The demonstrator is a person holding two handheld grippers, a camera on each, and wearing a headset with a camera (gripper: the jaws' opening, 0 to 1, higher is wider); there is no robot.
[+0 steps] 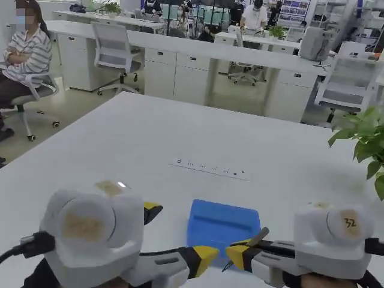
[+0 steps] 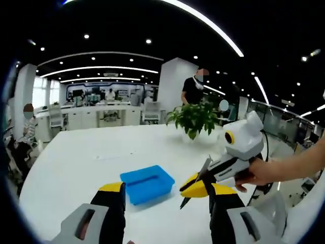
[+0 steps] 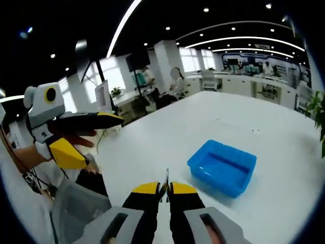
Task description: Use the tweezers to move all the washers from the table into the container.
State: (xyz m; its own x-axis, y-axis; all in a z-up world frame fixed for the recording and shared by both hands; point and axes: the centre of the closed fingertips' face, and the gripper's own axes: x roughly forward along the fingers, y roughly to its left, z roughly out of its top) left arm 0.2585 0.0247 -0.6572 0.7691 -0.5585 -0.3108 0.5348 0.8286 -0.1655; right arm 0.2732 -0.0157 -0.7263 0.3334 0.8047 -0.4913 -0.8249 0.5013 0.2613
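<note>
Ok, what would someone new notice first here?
The bright blue container sits on the near part of the white table, between two yellow-tipped grippers. The right gripper is shut on thin tweezers beside it, while the left gripper is open. Further back lies a row of small washers.

White table (image 1: 120, 138), blue container (image 1: 222, 223) on it, line of tiny parts (image 1: 210, 168) beyond
</note>
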